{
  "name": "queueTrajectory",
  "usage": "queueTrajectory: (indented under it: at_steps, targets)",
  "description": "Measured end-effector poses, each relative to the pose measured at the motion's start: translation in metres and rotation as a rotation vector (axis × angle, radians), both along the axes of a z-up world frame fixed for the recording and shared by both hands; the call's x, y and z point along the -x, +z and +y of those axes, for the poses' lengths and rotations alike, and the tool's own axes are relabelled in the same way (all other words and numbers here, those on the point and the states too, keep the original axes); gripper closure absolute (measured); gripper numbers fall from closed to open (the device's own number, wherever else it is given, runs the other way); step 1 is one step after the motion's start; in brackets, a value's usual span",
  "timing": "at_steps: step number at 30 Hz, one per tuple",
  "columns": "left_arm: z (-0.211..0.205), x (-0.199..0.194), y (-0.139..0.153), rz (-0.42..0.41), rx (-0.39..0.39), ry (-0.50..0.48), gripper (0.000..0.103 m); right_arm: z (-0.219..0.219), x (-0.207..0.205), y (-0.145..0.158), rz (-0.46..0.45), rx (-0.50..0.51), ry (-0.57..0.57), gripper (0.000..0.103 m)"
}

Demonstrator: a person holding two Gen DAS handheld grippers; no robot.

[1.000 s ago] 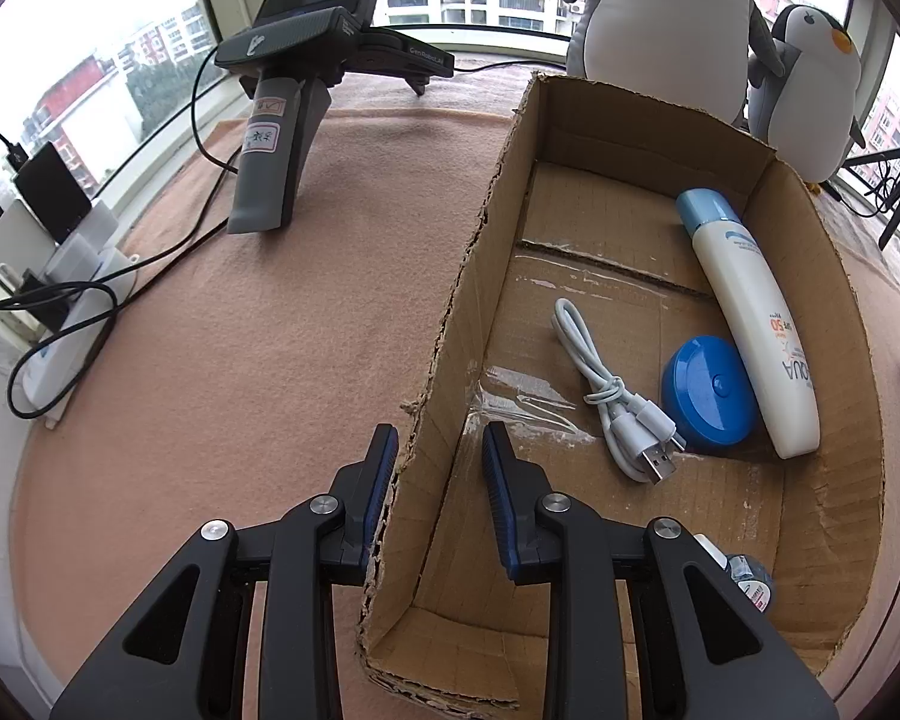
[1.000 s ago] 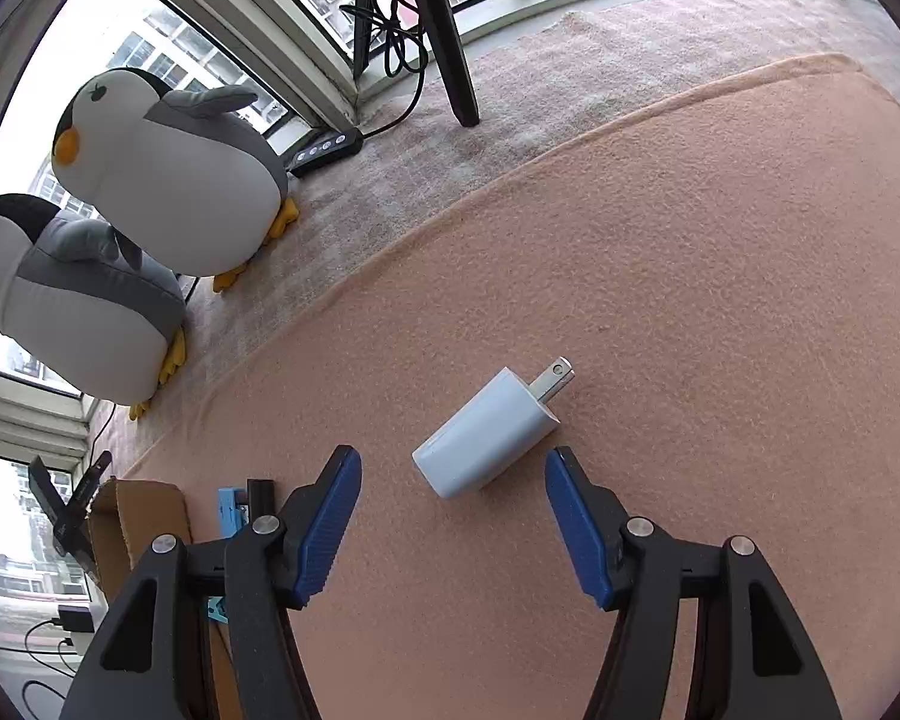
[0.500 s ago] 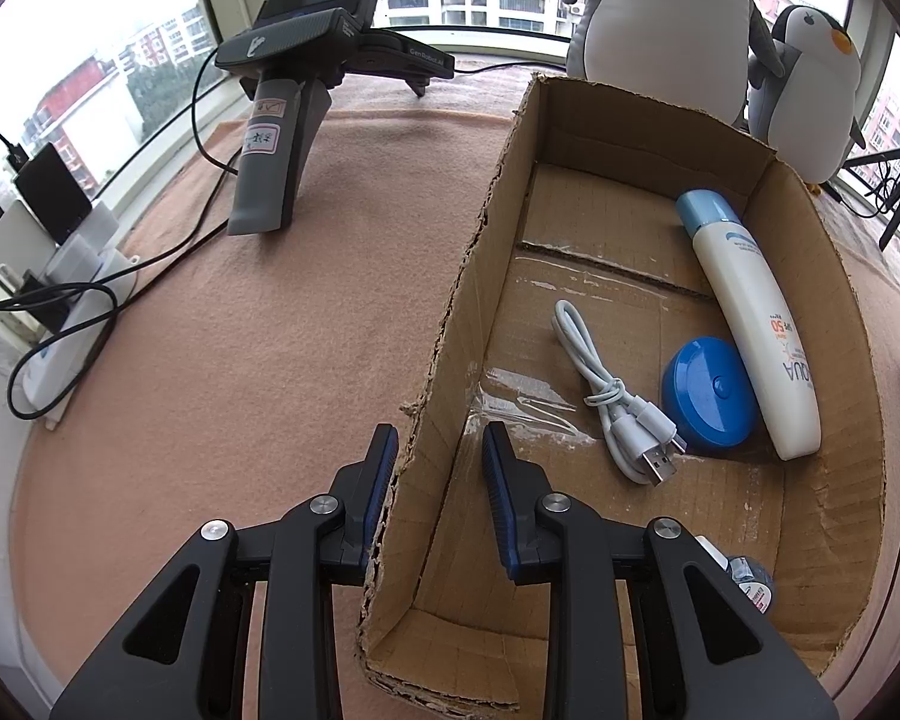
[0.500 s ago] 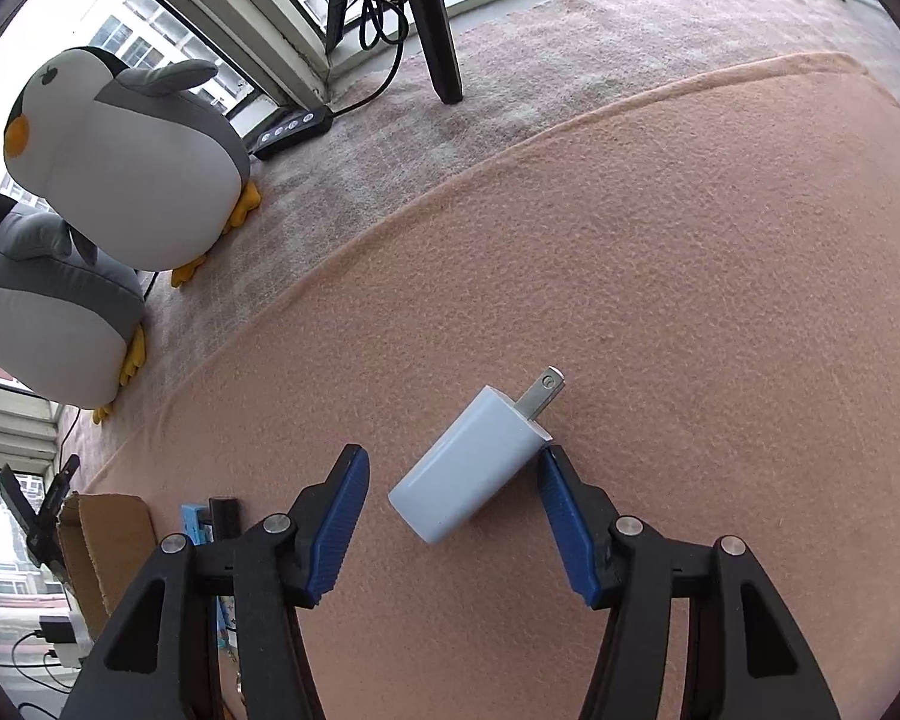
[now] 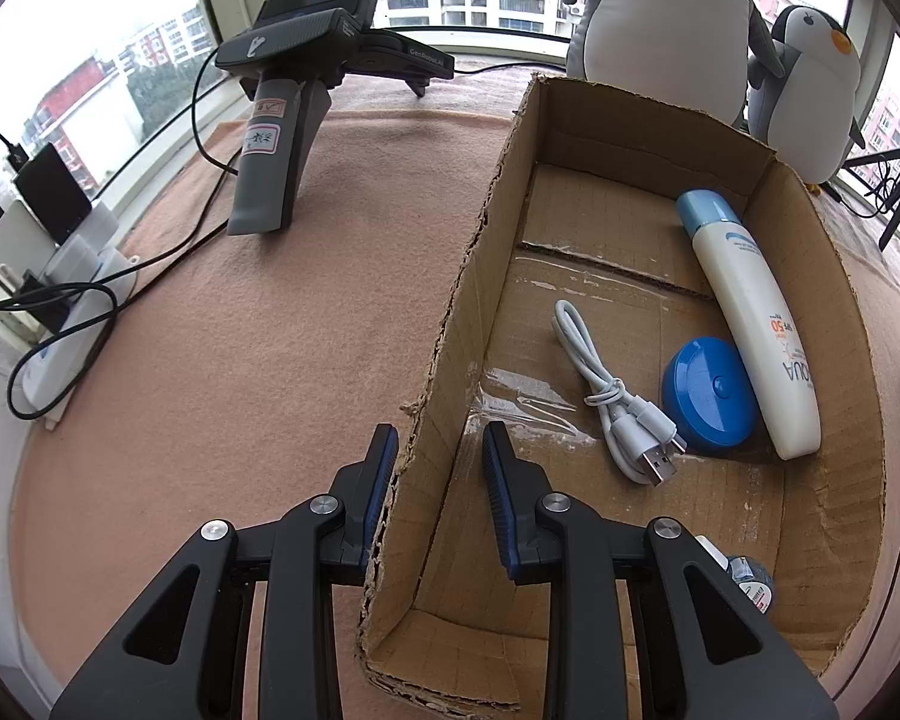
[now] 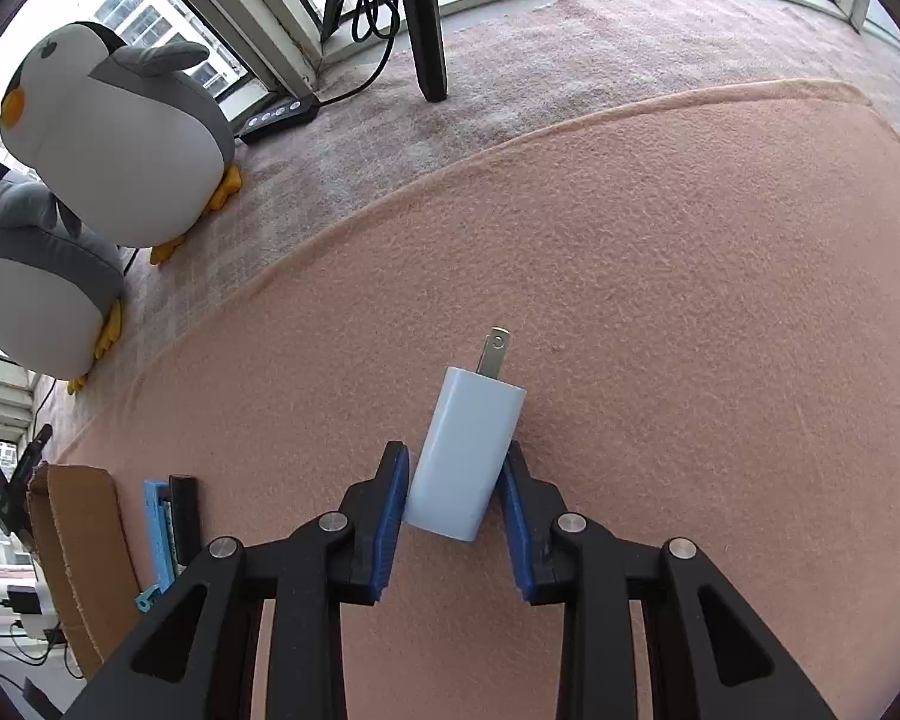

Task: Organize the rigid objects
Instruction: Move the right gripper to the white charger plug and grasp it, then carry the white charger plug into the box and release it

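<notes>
My right gripper (image 6: 455, 501) is shut on a white plug charger (image 6: 465, 453) that lies on the pink felt mat (image 6: 660, 276), prongs pointing away. My left gripper (image 5: 439, 486) straddles the left wall of a cardboard box (image 5: 450, 324), one finger outside, one inside, with a gap to the inner pad. In the box lie a white USB cable (image 5: 612, 396), a blue round case (image 5: 709, 395), a white sunscreen bottle (image 5: 750, 312) and a small item at the near right corner (image 5: 750, 579).
Two plush penguins (image 6: 108, 144) sit beyond the mat's edge. A tripod leg (image 6: 423, 18) and a black power strip (image 6: 279, 114) stand by the window. A grey handheld device (image 5: 282, 138), chargers and cables (image 5: 48, 276) lie left of the box. A blue and black object (image 6: 168, 531) lies beside the box.
My right gripper moved forward around the charger and closed on it; the charger turned from diagonal until its prongs pointed away. My left gripper and the box stayed put.
</notes>
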State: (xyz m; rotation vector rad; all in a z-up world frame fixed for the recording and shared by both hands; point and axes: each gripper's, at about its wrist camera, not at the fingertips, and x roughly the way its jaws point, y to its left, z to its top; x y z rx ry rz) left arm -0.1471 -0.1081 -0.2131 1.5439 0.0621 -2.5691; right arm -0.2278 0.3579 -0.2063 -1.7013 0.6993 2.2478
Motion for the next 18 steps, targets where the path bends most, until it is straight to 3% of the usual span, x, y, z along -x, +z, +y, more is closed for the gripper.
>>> queueTrajectory:
  at_steps: [9,11,18]
  targets:
    - [0.000,0.000,0.000,0.000,-0.001,0.000,0.077,-0.002,0.008,-0.001,-0.021,-0.063,0.042,0.076]
    - [0.000,0.000,0.000,0.000,0.000,0.000,0.077,-0.005,0.008,-0.001,-0.016,-0.075,0.057,0.082]
    - [0.000,0.000,0.000,0.000,-0.004,0.001,0.077,-0.021,-0.001,0.004,0.035,-0.116,0.135,0.082]
